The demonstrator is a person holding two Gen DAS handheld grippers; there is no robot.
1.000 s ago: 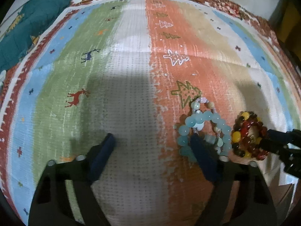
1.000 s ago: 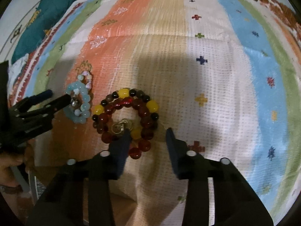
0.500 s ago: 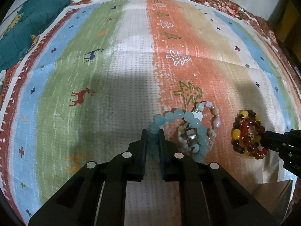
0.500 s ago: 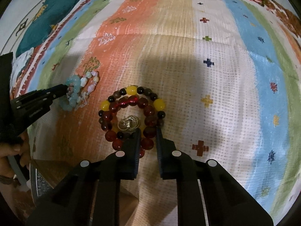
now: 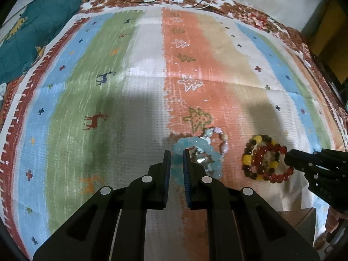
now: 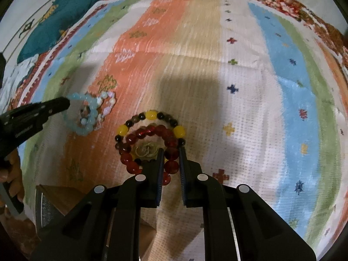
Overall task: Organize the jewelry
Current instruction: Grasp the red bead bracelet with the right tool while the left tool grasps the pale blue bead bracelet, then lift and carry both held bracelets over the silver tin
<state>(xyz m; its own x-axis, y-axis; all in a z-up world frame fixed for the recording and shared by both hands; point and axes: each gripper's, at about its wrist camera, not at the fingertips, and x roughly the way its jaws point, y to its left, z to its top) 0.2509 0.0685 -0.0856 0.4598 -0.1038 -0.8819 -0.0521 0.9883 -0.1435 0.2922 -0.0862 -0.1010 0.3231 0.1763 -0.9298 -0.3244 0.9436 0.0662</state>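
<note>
Two beaded sets, each pinched by one gripper, on a striped cloth.

Left wrist view: left gripper (image 5: 175, 159) — jaws nearly together, clamped on a pale blue bead of the blue bracelet (image 5: 196, 152), which lies on the orange stripe of the cloth (image 5: 108, 100) with a pink-and-white strand (image 5: 219, 137) touching its far side. To the right, apart from it, the red bracelet (image 5: 266, 159), with the right gripper (image 5: 289, 157) at its right edge. Right wrist view: right gripper — jaws drawn close, pinching a dark red bead at the near side of the red bracelet; a yellow-and-dark strand (image 6: 150, 117) rings it, a small metal piece (image 6: 146, 150) inside. Blue bracelet at left, left gripper's tip against it.
</note>
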